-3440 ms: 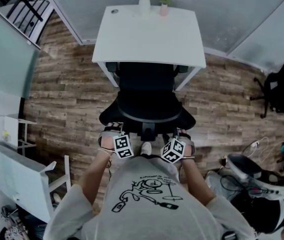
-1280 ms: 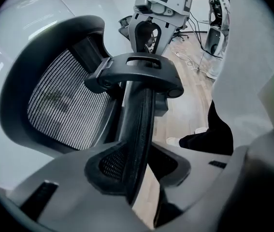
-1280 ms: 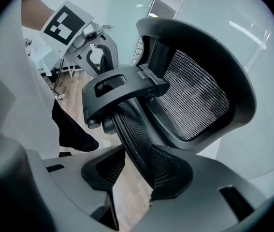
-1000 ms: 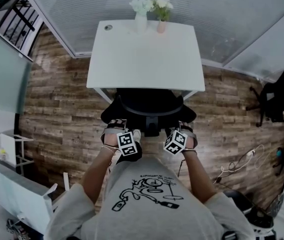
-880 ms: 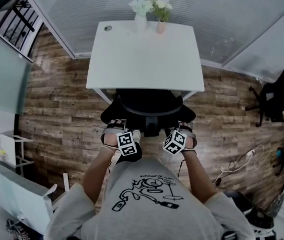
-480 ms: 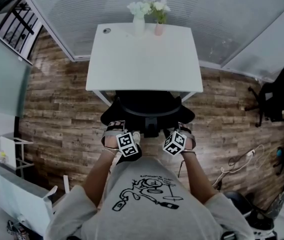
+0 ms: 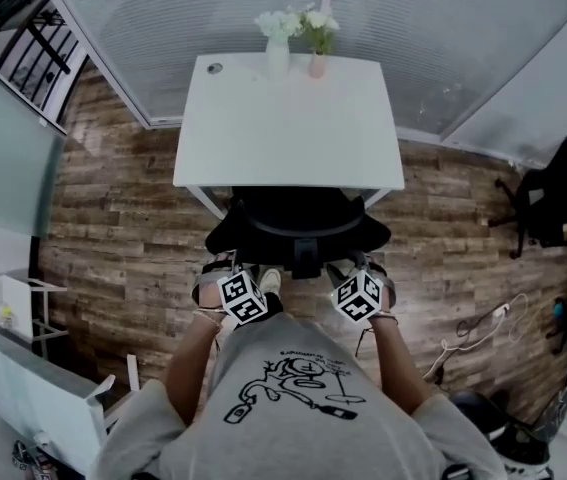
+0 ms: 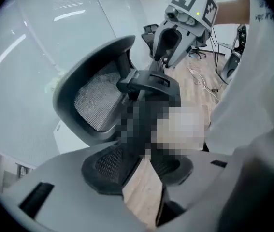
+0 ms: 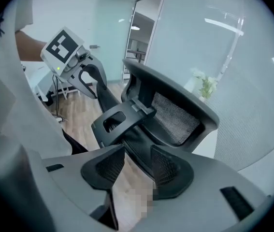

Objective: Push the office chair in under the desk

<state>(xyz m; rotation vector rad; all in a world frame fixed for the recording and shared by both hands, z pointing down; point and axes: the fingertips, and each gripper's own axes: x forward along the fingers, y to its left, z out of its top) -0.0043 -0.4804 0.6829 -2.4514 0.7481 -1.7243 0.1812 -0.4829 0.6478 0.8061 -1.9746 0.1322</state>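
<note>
1. The left tongs (image 8: 144, 166) were open, their jaws having just been spreading. Only floor and the chair's dark spine showed through the gap, and the pads pressed on nothing.
2. In the middle, the office chair (image 7: 298, 218) had its seat beneath the near edge of the white desk (image 7: 288, 118), with its back just outside that edge.
3. It would probably roll easily on the wooden floor (image 7: 123, 198) yet swivel under a lopsided push. The mesh back (image 8: 95, 100) looked yielding, so its stiff frame offered the better hold, taken evenly on both sides.
4. The right tongs (image 9: 132, 166) were also open, having just been opening, with the spine untouched in their gap.
</note>
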